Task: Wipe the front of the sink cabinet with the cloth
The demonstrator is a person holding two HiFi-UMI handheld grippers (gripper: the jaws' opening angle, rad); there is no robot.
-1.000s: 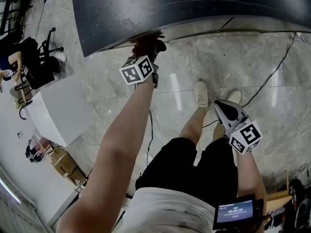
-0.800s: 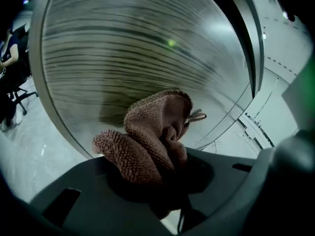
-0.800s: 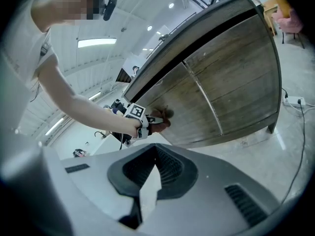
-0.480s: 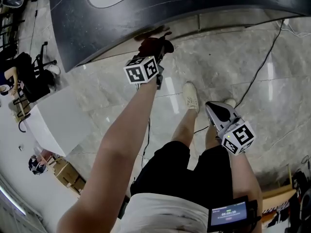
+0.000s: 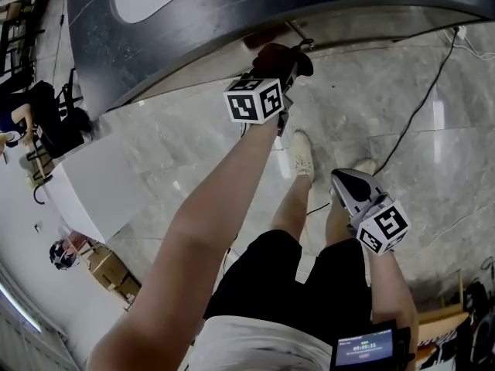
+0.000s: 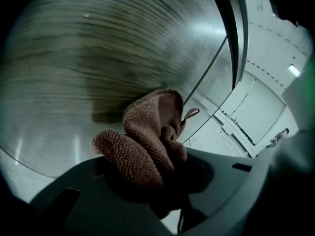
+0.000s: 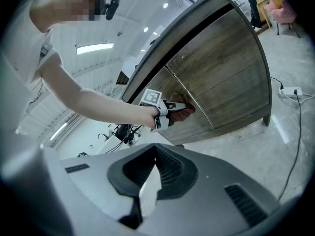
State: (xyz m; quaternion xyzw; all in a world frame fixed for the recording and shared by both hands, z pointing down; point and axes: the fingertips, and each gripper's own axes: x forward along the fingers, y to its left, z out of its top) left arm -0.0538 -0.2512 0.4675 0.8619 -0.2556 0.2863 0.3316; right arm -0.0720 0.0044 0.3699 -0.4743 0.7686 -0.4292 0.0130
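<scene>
the left gripper (image 5: 280,62) jaws are pinching the cloth (image 6: 147,136), which is pressing on the cabinet front (image 6: 98,58). the right gripper (image 7: 147,193) jaws are resting together, empty. risk: the bunched cloth is offering little grip; slipping would let hard jaws scrape the front. its long axis is running from the jaws toward the front.

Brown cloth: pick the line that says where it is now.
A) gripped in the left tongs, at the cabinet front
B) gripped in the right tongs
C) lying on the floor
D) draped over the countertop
A: the left gripper view shows the brown cloth bunched in the left tongs, at the wooden cabinet front.
</scene>
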